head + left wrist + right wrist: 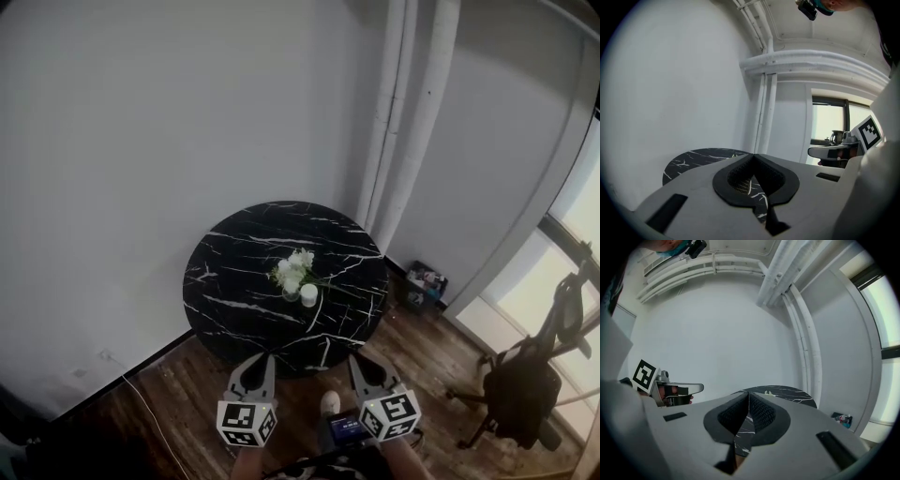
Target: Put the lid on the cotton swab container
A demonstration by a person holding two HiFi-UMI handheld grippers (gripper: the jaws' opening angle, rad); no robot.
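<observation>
Both tongs are pressed together with nothing in them. The left gripper (262,366) and right gripper (362,367) sit side by side low in the head view, near the edge of the round black marble table (234,281). The little white cotton swab container (308,294) stands around the table's middle, right beside some white flowers (295,265), well apart from both grippers.

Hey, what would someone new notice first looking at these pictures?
A round black marble table with white veins stands in the corner, with a bunch of white flowers and a small white cylinder at its middle. Nearer, the left gripper and right gripper hang shut and empty.
</observation>
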